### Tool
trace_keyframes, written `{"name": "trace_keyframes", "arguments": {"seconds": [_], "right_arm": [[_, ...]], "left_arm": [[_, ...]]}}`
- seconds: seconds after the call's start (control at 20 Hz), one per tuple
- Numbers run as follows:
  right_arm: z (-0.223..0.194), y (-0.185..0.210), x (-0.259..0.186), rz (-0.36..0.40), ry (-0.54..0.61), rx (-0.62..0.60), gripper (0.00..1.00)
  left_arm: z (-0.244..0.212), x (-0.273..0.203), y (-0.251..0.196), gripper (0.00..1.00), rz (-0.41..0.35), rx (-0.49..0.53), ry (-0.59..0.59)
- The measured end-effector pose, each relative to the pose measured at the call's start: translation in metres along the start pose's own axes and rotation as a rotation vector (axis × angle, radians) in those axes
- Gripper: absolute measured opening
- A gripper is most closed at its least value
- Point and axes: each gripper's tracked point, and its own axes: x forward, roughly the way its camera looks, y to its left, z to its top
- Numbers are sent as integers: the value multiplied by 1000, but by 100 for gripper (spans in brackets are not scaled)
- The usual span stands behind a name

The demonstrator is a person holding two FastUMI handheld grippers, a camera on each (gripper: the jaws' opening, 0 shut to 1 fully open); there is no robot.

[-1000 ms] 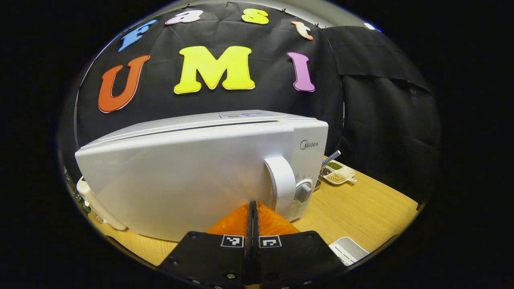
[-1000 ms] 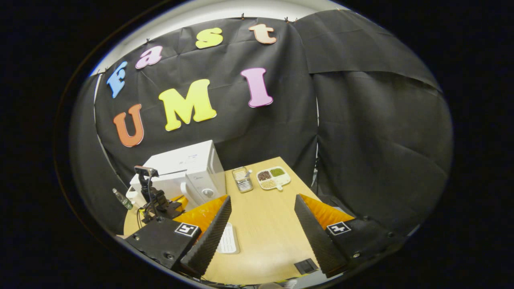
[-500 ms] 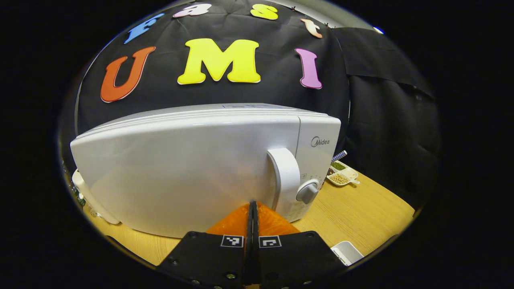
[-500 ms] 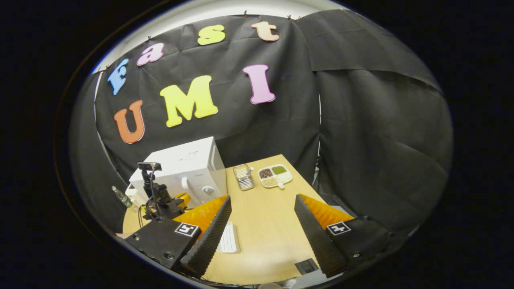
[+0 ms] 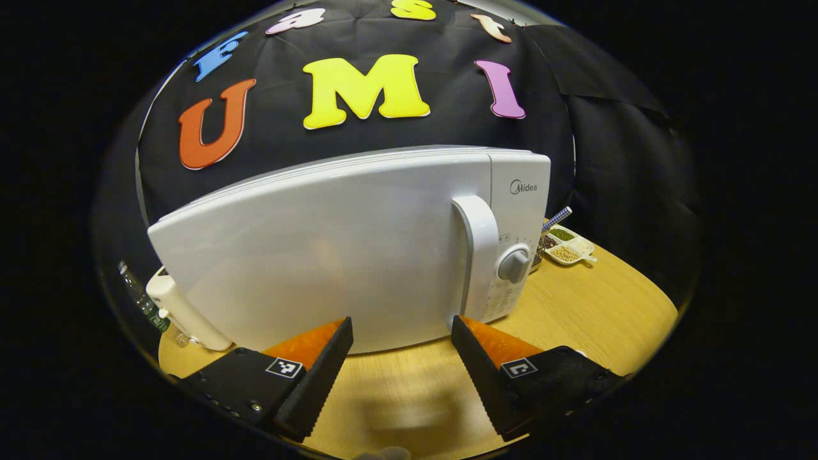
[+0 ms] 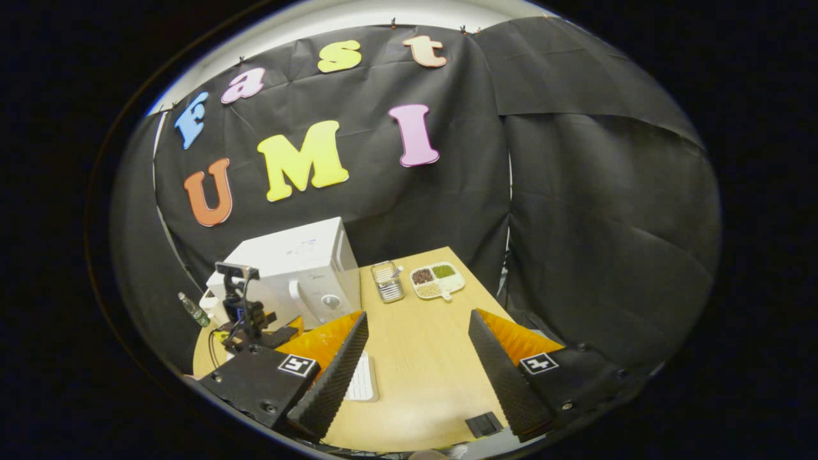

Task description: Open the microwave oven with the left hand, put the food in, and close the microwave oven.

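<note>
Microwave oven [image 5: 358, 249] stands shut on the wooden table [image 5: 594, 306], its inside hidden. Just right of it a divided dish [image 6: 438, 281] holds dark, green and pale grains; beside that, a metal tray [image 6: 387, 282] with unclear contents. Left gripper [image 5: 401, 329] is spread before the door handle [image 5: 478, 255], touching nothing. Right gripper [image 6: 418, 322] hangs spread above the table.

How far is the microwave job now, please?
The microwave door is shut, and the left gripper hangs open just before it. The right gripper is open and empty over the table. What is inside cannot be seen; probably nothing is left.
</note>
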Motion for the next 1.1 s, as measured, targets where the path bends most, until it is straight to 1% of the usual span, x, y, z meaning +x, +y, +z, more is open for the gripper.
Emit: {"name": "trace_keyframes", "arguments": {"seconds": [0.1,0.25,0.3,0.45,0.55,0.6,0.65,0.75,0.9,1.1], "right_arm": [[3,2,1,19,-7,3,100],[10,11,-1,56,-36,-29,100],[14,15,-1,69,-50,-47,92],[30,31,-8,113,-102,-81,92],[43,40,-13,137,-140,-105,92],[47,47,-15,155,-156,-115,100],[51,54,-18,174,-165,-124,92],[57,65,-21,203,-185,-138,92],[68,73,-24,221,-219,-149,92],[78,83,-31,235,-244,-173,92]], "left_arm": [[-4,-35,14,96,31,6,-3],[17,-93,29,96,62,0,-70],[25,-111,33,96,70,-4,-87],[50,-161,40,96,95,-68,-129],[77,-190,46,96,108,-74,-185],[89,-203,51,96,125,-67,-205],[100,-215,53,96,138,-69,-225],[118,-234,54,96,136,-103,-253],[136,-252,56,96,144,-160,-288],[148,-266,63,96,166,-161,-308]]}}
